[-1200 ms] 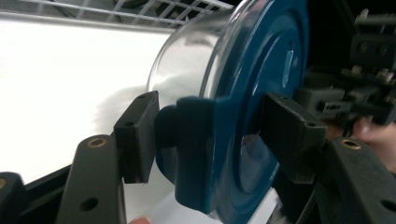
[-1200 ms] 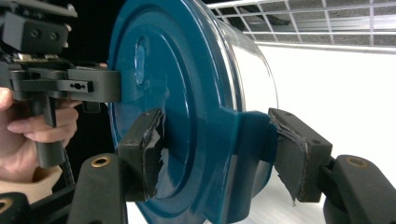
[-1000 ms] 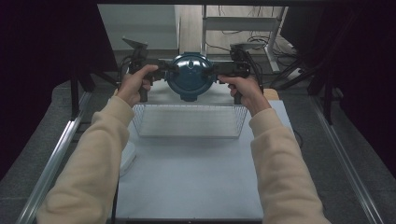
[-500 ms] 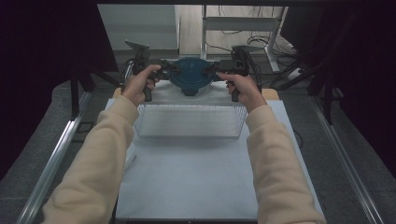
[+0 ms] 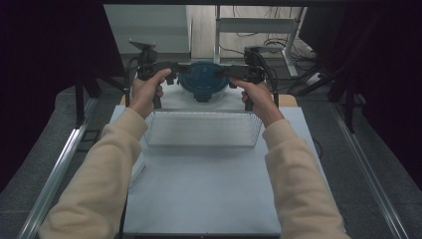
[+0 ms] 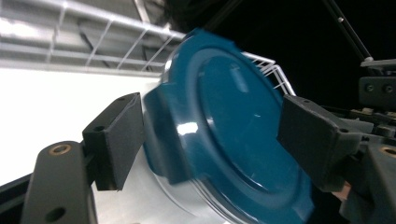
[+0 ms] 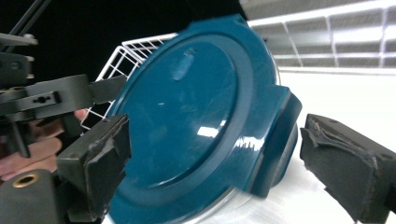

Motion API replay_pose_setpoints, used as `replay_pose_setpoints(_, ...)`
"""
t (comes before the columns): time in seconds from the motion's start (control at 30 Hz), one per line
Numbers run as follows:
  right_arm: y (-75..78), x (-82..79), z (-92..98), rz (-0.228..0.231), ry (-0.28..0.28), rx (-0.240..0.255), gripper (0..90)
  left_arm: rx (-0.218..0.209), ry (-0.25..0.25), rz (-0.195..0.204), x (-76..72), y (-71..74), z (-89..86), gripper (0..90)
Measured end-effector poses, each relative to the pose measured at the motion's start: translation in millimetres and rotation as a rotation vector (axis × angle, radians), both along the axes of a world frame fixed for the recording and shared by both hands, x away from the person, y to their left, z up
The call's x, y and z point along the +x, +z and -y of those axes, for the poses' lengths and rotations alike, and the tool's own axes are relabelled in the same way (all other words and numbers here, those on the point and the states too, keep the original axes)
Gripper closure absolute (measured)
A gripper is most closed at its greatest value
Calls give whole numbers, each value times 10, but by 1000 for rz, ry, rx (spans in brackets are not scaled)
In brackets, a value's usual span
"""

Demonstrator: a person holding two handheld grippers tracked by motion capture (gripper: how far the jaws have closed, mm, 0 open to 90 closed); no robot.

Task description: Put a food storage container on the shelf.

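Note:
A round clear container with a teal lid (image 5: pixel 203 82) sits at the far end of the white mat (image 5: pixel 199 199), just beyond a wire basket (image 5: pixel 201 128). My left gripper (image 5: pixel 180 74) flanks its left edge and my right gripper (image 5: pixel 226 73) its right edge. Both pairs of jaws have just been opening, with the container still between them. In the left gripper view the lid (image 6: pixel 224 135) looks tilted and blurred between the spread pads (image 6: pixel 116 135). In the right gripper view a gap shows between the right pad (image 7: pixel 345 163) and the lid's side tab (image 7: pixel 275 135).
The empty white wire basket stands across the middle of the mat, close in front of the container. Metal rails (image 5: pixel 59 169) run along both sides of the table. A small white object (image 5: pixel 138 167) lies at the mat's left edge. Desk legs and cables stand beyond the table.
The container, held higher and nearer the camera a second ago, has come down beyond the basket. Both hands went forward and down with it.

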State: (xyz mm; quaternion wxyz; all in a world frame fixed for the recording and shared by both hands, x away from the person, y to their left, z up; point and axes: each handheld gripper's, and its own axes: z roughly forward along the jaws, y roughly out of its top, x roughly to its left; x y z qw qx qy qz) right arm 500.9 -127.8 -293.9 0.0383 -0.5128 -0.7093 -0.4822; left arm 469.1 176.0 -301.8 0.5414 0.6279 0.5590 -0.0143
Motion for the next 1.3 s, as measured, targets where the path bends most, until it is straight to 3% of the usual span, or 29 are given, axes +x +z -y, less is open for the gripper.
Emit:
replay_pose_setpoints(0.1, 88, -140, 40, 63, -3, -19, 80, 61, 2, 66, -197, 116, 2, 216)
replay_pose_setpoints(0.2, 145, -309, 98, 133, 10, -67, 97, 66, -16, 115, -407, 166, -4, 215)
replay_pose_setpoints(0.3, 148, -522, 178, 191, 35, -96, 122, 105, -44, 164, -676, 149, -27, 214)
replay_pose_setpoints(0.4, 101, -770, 242, 246, 61, -151, 140, 115, -74, 192, -918, 75, -53, 220)
replay_pose_setpoints(0.6, -43, -1308, 350, 305, 113, -154, 174, 124, -103, 194, -1413, -190, -120, 232)
replay_pose_setpoints(0.7, -158, -1568, 421, 341, 133, -134, 184, 147, -111, 222, -1666, -359, -137, 238)
replay_pose_setpoints(0.8, -301, -1743, 503, 343, 136, -96, 187, 199, -102, 223, -1840, -582, -134, 248)
replay_pose_setpoints(1.0, -621, -2043, 641, 364, 120, -158, 194, 267, -148, 198, -2074, -985, -141, 257)
replay_pose_setpoints(1.17, -878, -2221, 754, 330, 125, -227, 202, 290, -168, 168, -2194, -1209, -190, 258)
replay_pose_setpoints(1.3, -1070, -2296, 825, 290, 123, -249, 207, 304, -146, 147, -2269, -1339, -233, 259)
